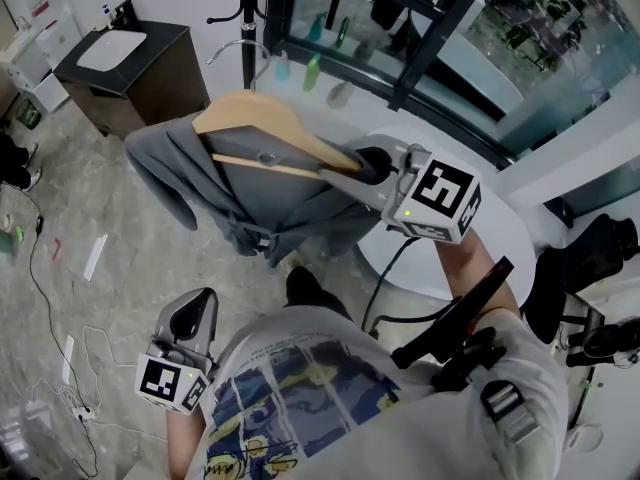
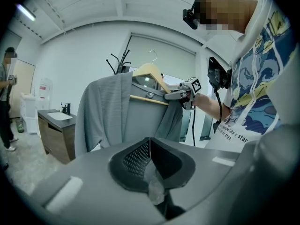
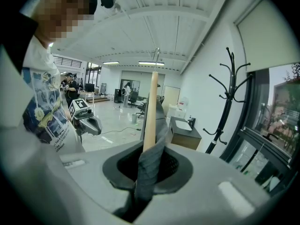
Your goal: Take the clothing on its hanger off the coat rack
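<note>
A grey garment (image 1: 255, 193) hangs on a wooden hanger (image 1: 255, 118) that is held up in the air. My right gripper (image 1: 365, 165) is shut on the hanger's right end with the grey fabric pinched in. In the right gripper view the wooden arm (image 3: 150, 111) and cloth (image 3: 147, 168) rise from between the pads of the right gripper (image 3: 149, 165). The hanger's metal hook (image 3: 157, 53) is free, apart from the black coat rack (image 3: 228, 95), whose pole (image 1: 248, 13) stands behind. My left gripper (image 1: 197, 306) is low at the left, shut and empty; its pads (image 2: 136, 156) touch.
A dark cabinet with a white sink (image 1: 130, 63) stands at the back left. A white round table (image 1: 480, 243) is under my right arm, and a black chair (image 1: 595, 253) is at the right. Cables (image 1: 55, 298) trail over the floor. A person (image 2: 8, 102) stands by the far wall.
</note>
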